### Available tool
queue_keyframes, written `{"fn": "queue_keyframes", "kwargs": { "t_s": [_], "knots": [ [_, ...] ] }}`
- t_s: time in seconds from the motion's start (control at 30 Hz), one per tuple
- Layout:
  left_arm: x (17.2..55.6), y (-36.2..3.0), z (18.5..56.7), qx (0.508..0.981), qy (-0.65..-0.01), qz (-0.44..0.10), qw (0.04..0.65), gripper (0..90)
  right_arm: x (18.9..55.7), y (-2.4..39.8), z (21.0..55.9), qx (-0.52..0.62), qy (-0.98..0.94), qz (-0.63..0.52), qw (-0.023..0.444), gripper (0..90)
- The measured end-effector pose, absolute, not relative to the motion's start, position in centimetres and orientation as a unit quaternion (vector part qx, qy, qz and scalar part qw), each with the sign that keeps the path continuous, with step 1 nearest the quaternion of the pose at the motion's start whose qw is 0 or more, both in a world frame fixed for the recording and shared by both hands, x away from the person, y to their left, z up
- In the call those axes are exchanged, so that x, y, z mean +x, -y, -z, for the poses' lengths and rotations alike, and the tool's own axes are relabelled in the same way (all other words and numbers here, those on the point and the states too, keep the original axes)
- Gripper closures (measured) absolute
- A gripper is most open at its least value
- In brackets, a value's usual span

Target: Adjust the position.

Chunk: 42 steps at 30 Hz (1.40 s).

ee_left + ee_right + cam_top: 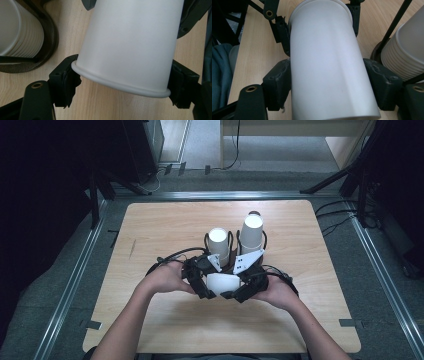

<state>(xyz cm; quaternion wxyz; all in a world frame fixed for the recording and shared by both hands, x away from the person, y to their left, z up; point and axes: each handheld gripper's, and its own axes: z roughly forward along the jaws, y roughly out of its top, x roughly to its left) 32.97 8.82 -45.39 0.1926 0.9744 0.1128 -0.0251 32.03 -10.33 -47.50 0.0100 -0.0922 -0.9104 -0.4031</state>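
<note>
A plain white paper cup (223, 283) lies on its side between the two grippers, low over the near middle of the wooden surface (150, 225). It is smooth, unprinted and tapered, with a rolled rim. The left gripper (209, 289) has its fingers (65, 80) closed on the cup at the rim end; the right gripper (235, 292) has its fingers (278, 83) closed on the cup's wall. Just behind stand two stacks of white cups (219, 244) in black wire holders (232, 240).
</note>
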Motion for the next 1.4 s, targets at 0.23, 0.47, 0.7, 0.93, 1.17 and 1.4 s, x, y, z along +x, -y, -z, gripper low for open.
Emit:
{"fn": "queue_keyframes", "kwargs": {
  "t_s": [0.23,0.47,0.7,0.93,1.17,1.4],
  "knots": [
    [32.9,-8.8,45.5,0.974,-0.112,0.027,0.194,22.5,32.0,10.2,47.6,-0.084,0.913,0.4,0.012,30.0],
    [32.9,-8.8,45.6,0.974,-0.112,0.028,0.194,22.6,31.9,10.0,47.7,-0.082,0.915,0.394,0.009,30.5],
    [32.8,-8.9,45.4,0.974,-0.107,0.023,0.198,23.4,31.7,10.0,47.4,-0.074,0.917,0.391,0.0,32.7],
    [32.7,-9.4,45.0,0.968,-0.109,0.019,0.226,12.1,31.8,10.3,46.8,-0.072,0.912,0.403,-0.015,32.9],
    [32.8,-10.3,44.5,0.954,-0.13,-0.001,0.272,8.5,32.2,11.6,46.1,-0.087,0.9,0.427,-0.014,32.5],
    [32.8,-11.8,44.0,0.936,-0.15,0.002,0.32,8.6,32.4,12.6,45.5,-0.098,0.889,0.446,-0.012,32.4]
  ]
}}
